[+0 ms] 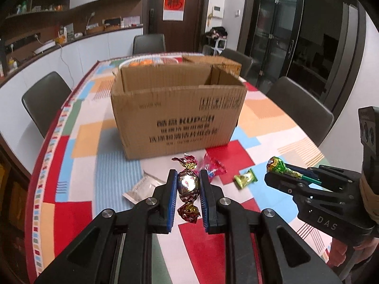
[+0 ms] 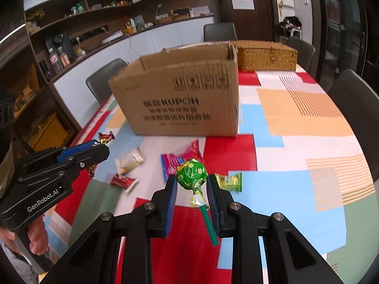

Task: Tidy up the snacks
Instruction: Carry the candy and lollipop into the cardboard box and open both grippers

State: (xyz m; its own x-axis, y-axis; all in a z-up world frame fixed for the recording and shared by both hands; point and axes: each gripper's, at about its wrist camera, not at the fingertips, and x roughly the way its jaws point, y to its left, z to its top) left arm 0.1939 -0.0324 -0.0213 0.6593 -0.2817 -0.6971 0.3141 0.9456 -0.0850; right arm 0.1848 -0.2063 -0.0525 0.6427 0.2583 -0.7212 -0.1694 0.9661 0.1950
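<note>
My left gripper [image 1: 188, 175] is shut on a red-and-gold foil candy [image 1: 188, 188], held above the table. My right gripper [image 2: 191, 181] is shut on a green lollipop [image 2: 191, 174], whose green stick points back between the fingers. Each gripper shows in the other view: the right gripper [image 1: 284, 175] with the lollipop [image 1: 276, 165], and the left gripper [image 2: 94, 148] with the candy [image 2: 106, 137]. An open cardboard box [image 1: 177, 111] stands just behind on the patterned table. Loose snacks lie before it: a foil candy [image 1: 187, 162], a pink packet [image 1: 212, 166], a green-yellow candy [image 1: 245, 178] and a white sachet [image 1: 142, 187].
A wicker basket [image 2: 265, 56] sits behind the box at the right, and a white basket [image 1: 146, 62] holding orange fruit behind it at the left. A small red packet [image 2: 123, 181] lies near the white sachet. Dark chairs [image 1: 45, 99] ring the table.
</note>
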